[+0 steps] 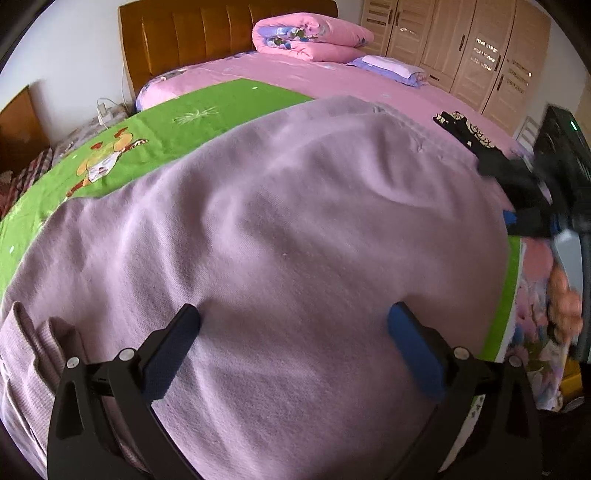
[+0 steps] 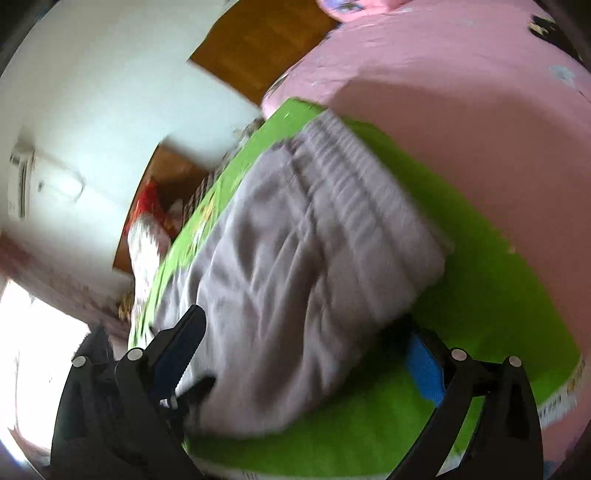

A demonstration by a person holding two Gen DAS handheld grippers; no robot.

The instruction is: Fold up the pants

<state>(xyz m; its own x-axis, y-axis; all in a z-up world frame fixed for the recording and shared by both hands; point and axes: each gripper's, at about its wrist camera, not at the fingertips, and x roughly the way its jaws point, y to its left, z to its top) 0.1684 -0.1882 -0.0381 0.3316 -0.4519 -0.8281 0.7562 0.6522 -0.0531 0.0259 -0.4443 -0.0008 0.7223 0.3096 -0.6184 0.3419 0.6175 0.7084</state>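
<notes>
Lilac knit pants (image 1: 280,206) lie spread over a green cartoon mat (image 1: 177,122) on a pink bed. Their ribbed band shows at the lower left in the left wrist view and across the top of the pile (image 2: 343,158) in the right wrist view. My left gripper (image 1: 293,317) hovers just above the cloth, jaws wide open, with nothing pinched. The right gripper (image 2: 306,339) is also wide open; the near edge of the pants (image 2: 280,295) lies between and under its fingers. The left wrist view catches it blurred at the pants' right edge (image 1: 524,199).
A folded pink quilt (image 1: 310,35) and a pillow (image 1: 391,68) lie by the brown headboard (image 1: 192,40). A black patterned garment (image 1: 465,133) lies on the pink sheet to the right. Wardrobe doors (image 1: 472,55) stand behind. The bed's edge drops off at the right.
</notes>
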